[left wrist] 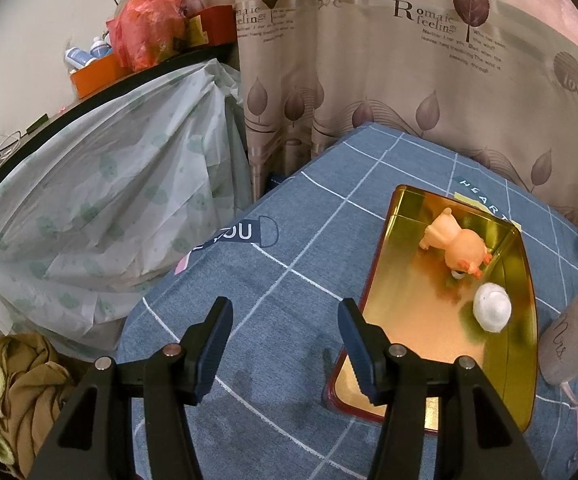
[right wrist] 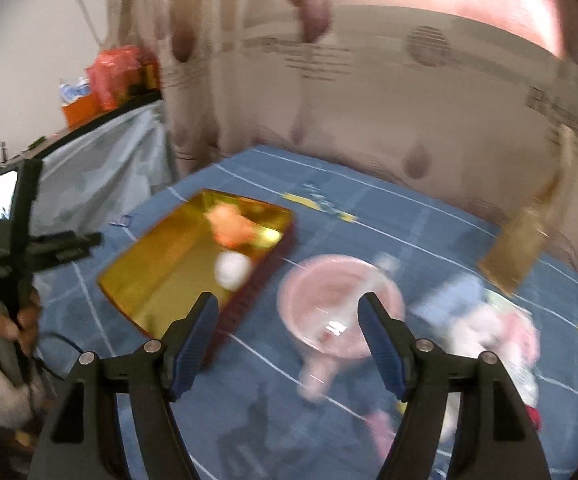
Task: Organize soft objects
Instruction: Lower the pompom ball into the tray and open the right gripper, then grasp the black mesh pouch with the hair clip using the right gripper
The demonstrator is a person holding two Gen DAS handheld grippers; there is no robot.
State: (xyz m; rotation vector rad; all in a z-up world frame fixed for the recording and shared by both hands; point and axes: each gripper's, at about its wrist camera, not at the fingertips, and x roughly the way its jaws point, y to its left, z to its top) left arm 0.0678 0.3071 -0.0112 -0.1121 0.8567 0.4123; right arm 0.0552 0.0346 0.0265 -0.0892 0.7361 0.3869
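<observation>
Left tongs (left wrist: 285, 322): jaws apart, nothing between them, held above the blue checked cloth (left wrist: 249, 280) covering the surface, just beside the near-left corner of the gold tray (left wrist: 401, 344).

Right tongs (right wrist: 289, 316): jaws apart, nothing gripped; the view is blurred. A pink mug (right wrist: 339, 308) with a spoon shows between and beyond the jaws, standing on the cloth beside the tray's right wall.

Gold tray, red-sided: holds an orange soft toy animal (left wrist: 455, 246) lying toward its far end, and a white soft ball (left wrist: 492, 307) nearer, close to the right wall; the two lie near each other.

Heap of soft items (right wrist: 485, 328), white, pink and blue: on the cloth toward the right edge, past the mug; blur hides detail.

Leaf-patterned curtain (left wrist: 369, 80): behind the far edge.

Hand (right wrist: 7, 324): at left in the right view, grasping the left tool's handle.
</observation>
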